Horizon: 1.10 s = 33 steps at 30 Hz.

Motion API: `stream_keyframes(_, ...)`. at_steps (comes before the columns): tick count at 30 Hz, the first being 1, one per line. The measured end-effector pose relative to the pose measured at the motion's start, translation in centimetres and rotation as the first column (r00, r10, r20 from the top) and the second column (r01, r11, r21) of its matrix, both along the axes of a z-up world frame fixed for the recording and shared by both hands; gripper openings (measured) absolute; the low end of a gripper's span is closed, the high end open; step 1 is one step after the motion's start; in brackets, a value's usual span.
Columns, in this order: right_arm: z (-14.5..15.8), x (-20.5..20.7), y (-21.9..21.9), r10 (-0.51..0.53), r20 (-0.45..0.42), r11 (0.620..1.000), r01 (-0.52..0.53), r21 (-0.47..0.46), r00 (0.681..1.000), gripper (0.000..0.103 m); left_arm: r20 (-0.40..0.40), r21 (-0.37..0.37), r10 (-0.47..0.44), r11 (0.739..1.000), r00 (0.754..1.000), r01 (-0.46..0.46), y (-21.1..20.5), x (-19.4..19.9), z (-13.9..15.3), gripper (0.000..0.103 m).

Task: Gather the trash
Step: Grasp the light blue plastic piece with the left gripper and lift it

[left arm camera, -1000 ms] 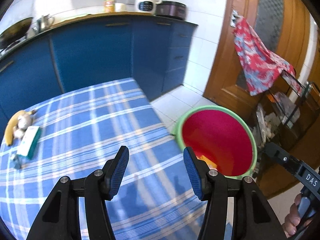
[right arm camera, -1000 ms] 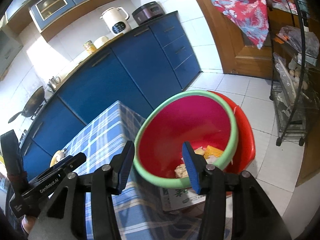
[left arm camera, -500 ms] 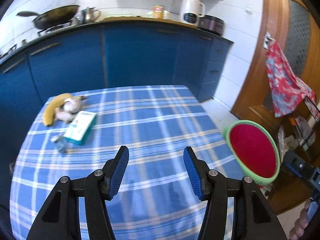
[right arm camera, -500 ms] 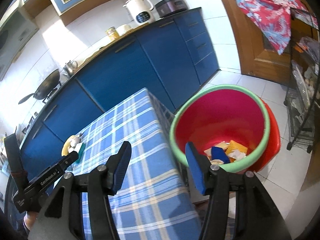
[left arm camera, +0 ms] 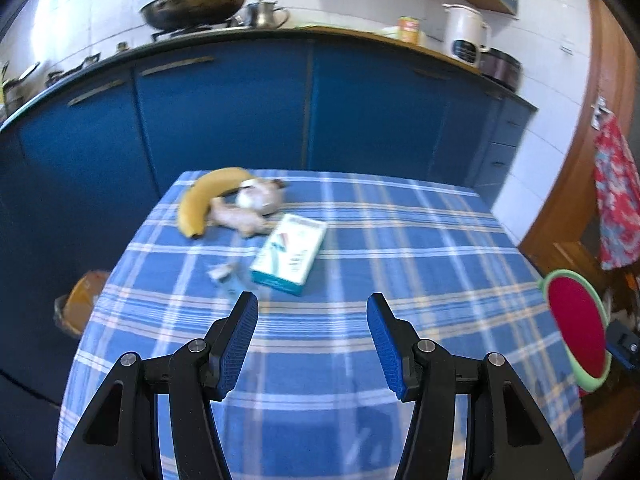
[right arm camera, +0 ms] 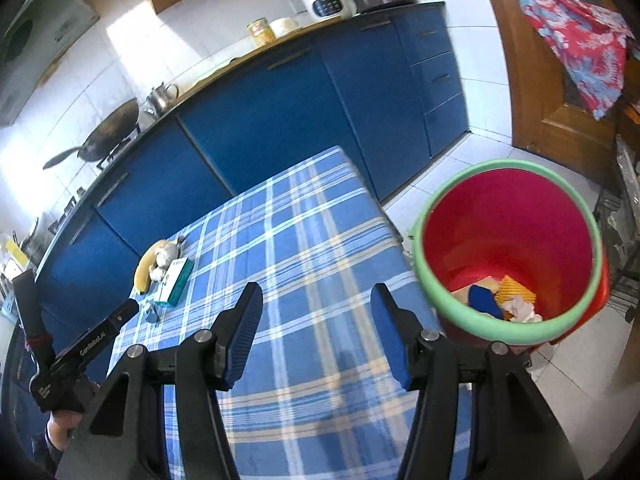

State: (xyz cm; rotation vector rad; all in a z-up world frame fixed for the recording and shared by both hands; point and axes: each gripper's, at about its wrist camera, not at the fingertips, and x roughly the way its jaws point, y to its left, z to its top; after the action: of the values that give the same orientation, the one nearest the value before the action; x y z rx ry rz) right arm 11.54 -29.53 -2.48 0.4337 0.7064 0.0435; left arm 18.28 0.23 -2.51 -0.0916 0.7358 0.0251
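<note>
On the blue checked tablecloth (left arm camera: 400, 240) lie a white and teal box (left arm camera: 290, 258), a small crumpled clear wrapper (left arm camera: 226, 276), a banana (left arm camera: 204, 200) and pale lumpy pieces (left arm camera: 248, 208). My left gripper (left arm camera: 312, 304) hovers open just short of the box and wrapper, nothing between its blue pads. Over the table's near right part, my right gripper (right arm camera: 316, 300) is also open and empty. To its right, beside the table, stands the red bin with a green rim (right arm camera: 508, 216), with scraps (right arm camera: 500, 300) at its bottom. The box (right arm camera: 176, 280) and banana (right arm camera: 144, 272) show far left.
Blue kitchen cabinets (left arm camera: 312, 112) run behind the table, with a wok (left arm camera: 192, 4) and kettle (left arm camera: 466, 34) on the counter. A brownish basket (left arm camera: 80, 304) sits on the floor left of the table. A red patterned cloth (right arm camera: 580, 40) hangs on the wooden door.
Both views have swung left, away from the bin and over the table. The box, wrapper and banana now lie ahead of the left gripper. The right jaws stand slightly wider.
</note>
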Motion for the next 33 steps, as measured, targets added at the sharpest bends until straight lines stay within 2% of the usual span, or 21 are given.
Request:
stream_keyframes(15, -1.1, 3.1, 4.1, 0.073, -0.046, 0.997, -0.074, -0.020, 0.996, 0.058, -0.087, 0.038, 0.063, 0.997, 0.994, -0.060, 3.1, 3.7, -4.6, 0.058)
stream_keyframes(26, -1.5, 4.7, 6.3, 0.114, -0.064, 0.992, -0.117, -0.037, 0.991, 0.058, -0.093, -0.015, 0.075, 0.997, 0.993, -0.077, 4.8, 5.2, -5.8, 0.057)
stream_keyframes(31, -1.7, 5.4, 7.6, 0.136, -0.079, 0.989, -0.140, -0.052, 0.988, 0.058, -0.110, -0.086, 0.069, 0.993, 0.991, -0.079, 5.9, 5.7, -6.3, 0.036)
stream_keyframes(33, -1.7, 5.7, 8.2, 0.146, -0.084, 0.987, -0.151, -0.056, 0.986, 0.058, -0.113, -0.113, 0.069, 0.990, 0.991, -0.082, 6.3, 5.8, -6.3, 0.034)
